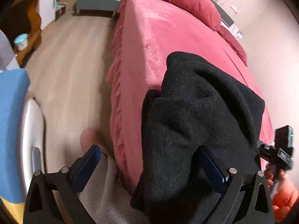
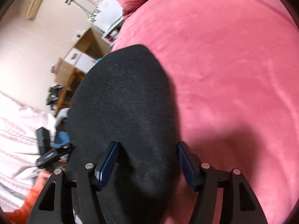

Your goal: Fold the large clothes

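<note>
**Black garment on pink bed**

Left wrist: black garment (image 1: 201,115) bunched at 5 o'clock on pink bed (image 1: 158,43); left gripper (image 1: 149,166) spread wide, ungripping. Pillow (image 1: 188,0) at 12, wood floor (image 1: 71,71) at 9.

Right wrist: right gripper (image 2: 147,162) agape over garment's smooth panel; wall (image 2: 24,46) at 10.

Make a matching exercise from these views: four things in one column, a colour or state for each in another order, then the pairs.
Things:
1. garment
2. bedspread
3. floor
4. left claw

Colour or state:
A. pink
B. open
C. black
D. pale wood

Pairs: 1-C, 2-A, 3-D, 4-B
</note>
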Motion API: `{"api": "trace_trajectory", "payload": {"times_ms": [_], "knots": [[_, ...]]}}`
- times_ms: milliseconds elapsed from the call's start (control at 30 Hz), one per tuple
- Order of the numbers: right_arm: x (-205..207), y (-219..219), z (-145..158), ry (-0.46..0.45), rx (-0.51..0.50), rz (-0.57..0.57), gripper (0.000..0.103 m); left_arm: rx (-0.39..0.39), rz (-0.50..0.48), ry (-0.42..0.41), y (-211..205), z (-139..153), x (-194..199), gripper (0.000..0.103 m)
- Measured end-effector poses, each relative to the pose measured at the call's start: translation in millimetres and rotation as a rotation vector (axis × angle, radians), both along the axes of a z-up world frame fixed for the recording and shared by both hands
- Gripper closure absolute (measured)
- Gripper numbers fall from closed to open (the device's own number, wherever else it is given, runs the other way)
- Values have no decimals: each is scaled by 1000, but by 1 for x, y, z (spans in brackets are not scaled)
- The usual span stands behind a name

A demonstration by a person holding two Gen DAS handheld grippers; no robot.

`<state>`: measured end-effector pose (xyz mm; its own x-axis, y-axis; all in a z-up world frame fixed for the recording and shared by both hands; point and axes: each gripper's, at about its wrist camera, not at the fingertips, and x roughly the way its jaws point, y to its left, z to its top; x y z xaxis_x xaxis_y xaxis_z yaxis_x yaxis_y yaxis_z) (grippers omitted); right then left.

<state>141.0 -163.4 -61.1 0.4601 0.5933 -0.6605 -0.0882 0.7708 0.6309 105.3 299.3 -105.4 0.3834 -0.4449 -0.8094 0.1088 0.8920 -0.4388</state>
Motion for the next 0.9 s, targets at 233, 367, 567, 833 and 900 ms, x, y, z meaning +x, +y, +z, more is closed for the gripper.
{"api": "trace_trajectory", "payload": {"times_ms": [233, 367, 567, 833, 900], "knots": [[28, 23, -4, -10, -21, 117, 33, -208, -17, 120, 4, -20, 9, 0], [29, 26, -9, -22, -22, 123, 32, -250, -96, 201, -19, -27, 12, 0], [17, 32, 5, -68, -92, 130, 55, -160, -117, 103, -44, -10, -1, 12], [-12, 28, 47, -176, -43, 119, 76, 38, -113, -111, -69, 48, -52, 56], [-23, 24, 60, -210, -29, 127, 76, 42, -115, -138, -76, 63, -63, 59]]}}
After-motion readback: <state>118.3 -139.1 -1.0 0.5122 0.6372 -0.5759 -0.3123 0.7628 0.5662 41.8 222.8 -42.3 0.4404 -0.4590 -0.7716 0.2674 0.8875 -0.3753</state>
